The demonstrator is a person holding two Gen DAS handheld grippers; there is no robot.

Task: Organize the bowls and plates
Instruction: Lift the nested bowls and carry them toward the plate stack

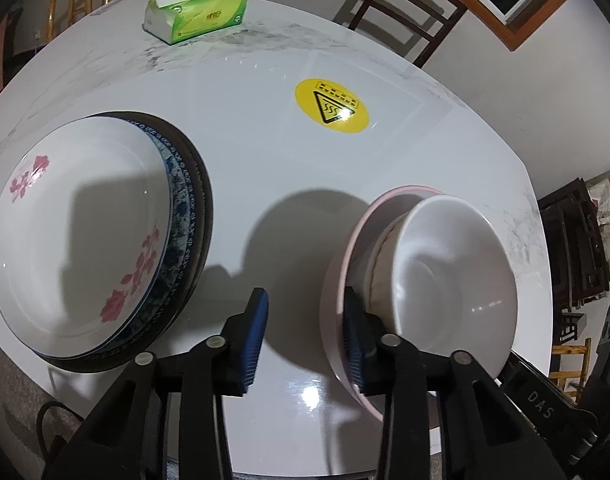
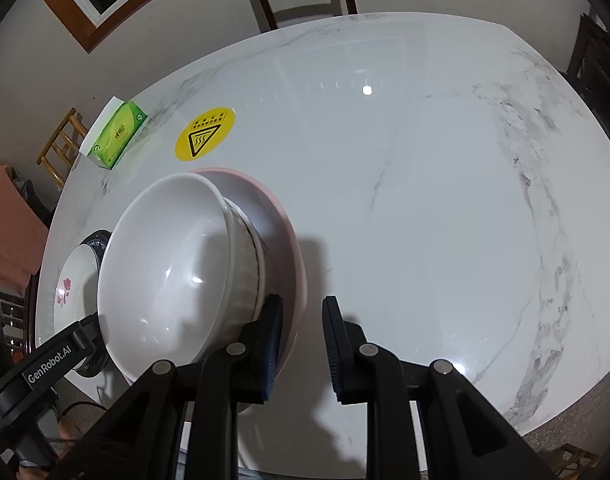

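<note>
Only leftward: blue-patterned plate (image 1: pixel 181 216) under stack.

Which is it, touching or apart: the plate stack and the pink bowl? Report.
Apart. The left wrist view shows a strip of bare table running between the plate stack and the pink bowl, so their rims do not meet.

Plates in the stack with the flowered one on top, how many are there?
3: the white flowered plate on top, a blue-patterned plate under it, a black plate at the bottom. More may be hidden between.
</note>
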